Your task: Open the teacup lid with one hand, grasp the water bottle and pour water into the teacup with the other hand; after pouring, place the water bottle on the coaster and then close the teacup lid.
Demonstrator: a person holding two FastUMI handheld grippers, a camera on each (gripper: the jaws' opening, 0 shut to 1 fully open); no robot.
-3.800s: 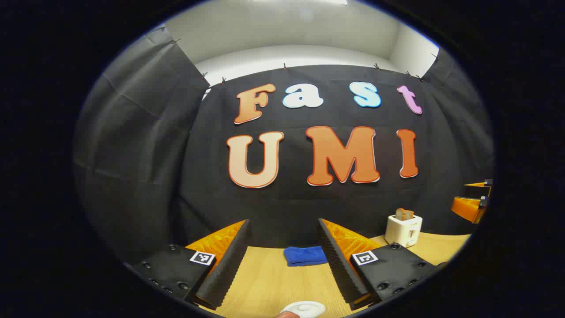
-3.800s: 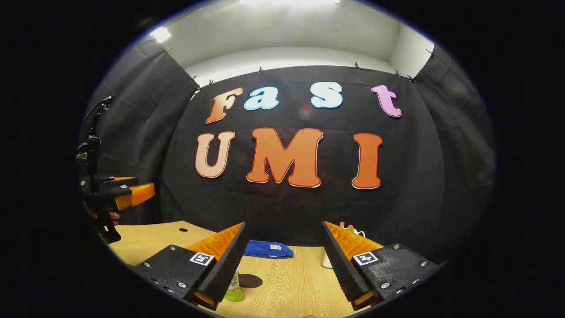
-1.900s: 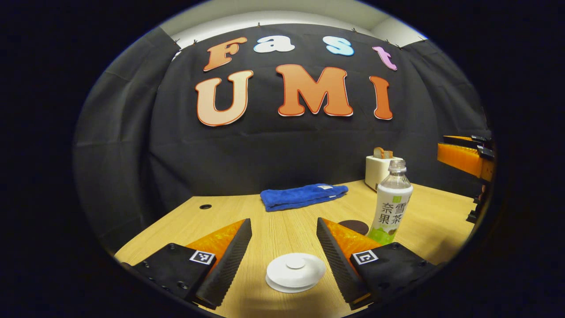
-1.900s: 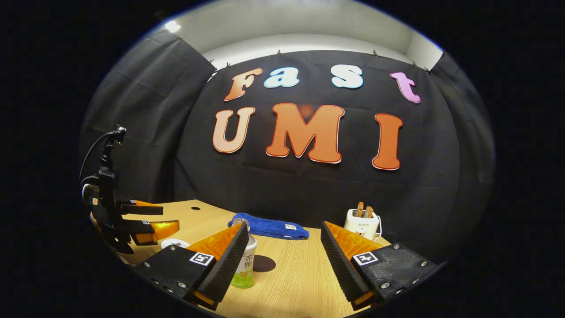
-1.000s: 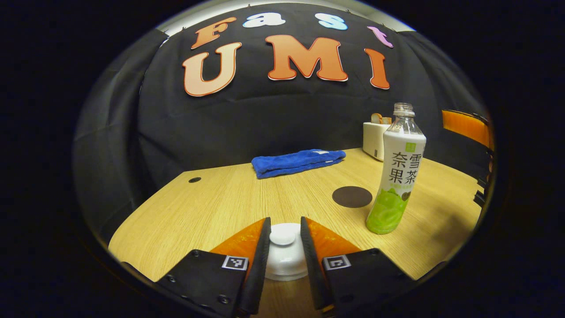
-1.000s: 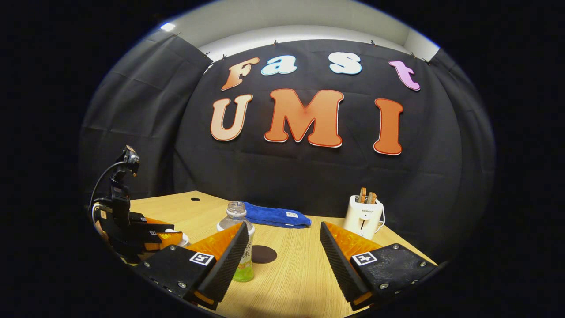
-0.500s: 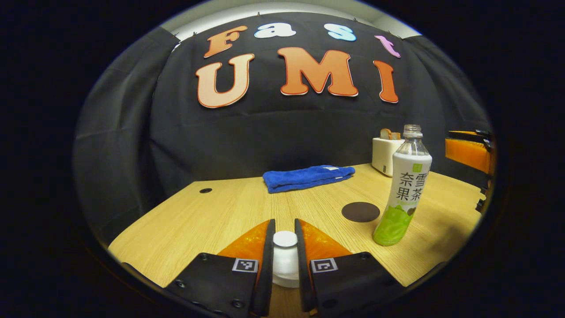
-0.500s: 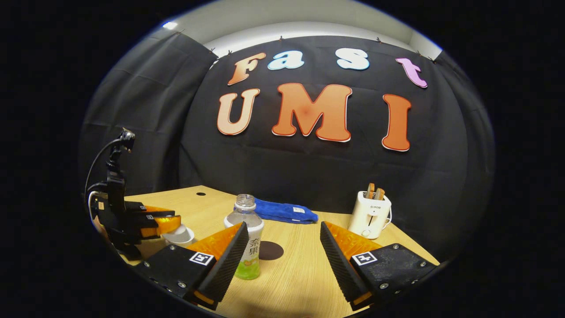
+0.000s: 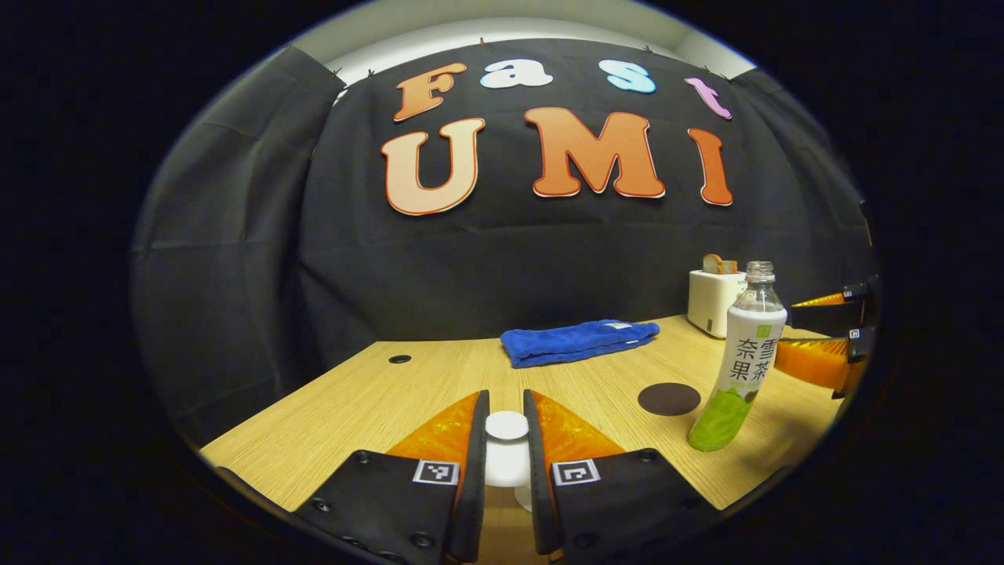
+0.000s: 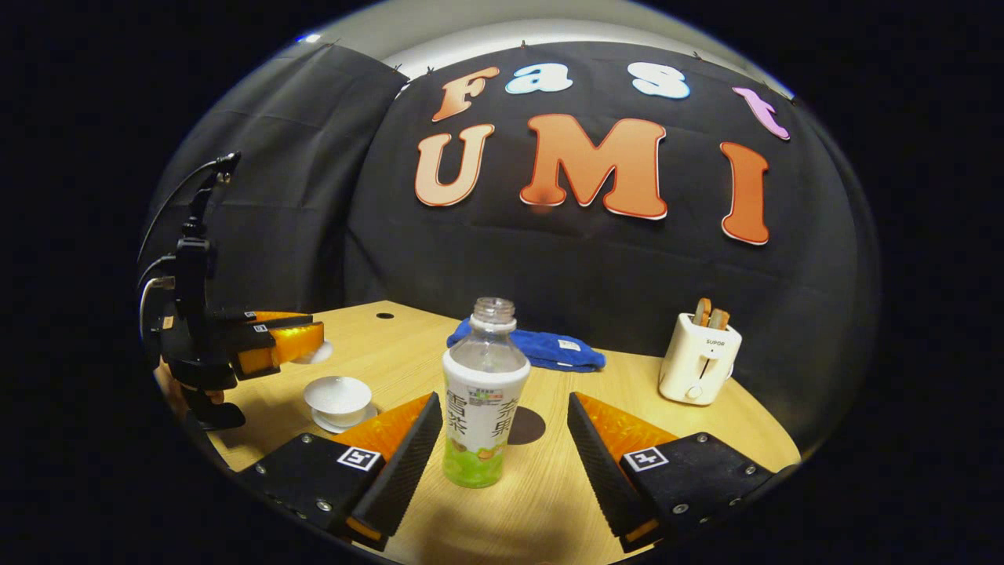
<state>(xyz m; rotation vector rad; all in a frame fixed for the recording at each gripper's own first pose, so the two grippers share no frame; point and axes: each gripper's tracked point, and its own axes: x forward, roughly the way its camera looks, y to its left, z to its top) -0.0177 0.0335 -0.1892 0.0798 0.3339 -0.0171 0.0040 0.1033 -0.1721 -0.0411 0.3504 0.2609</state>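
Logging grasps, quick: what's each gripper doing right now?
Left gripper: shut on the teacup lid, lifted.
Right gripper: open, fingers either side of the water bottle.

The bench is pale wood with a fine straight grain and a matt finish. On it, the water bottle is clear, glossy plastic wrapped in a smooth printed sleeve. Behind the water bottle lies a nappy blue cloth; left of it, the teacup looks glazed white ceramic.
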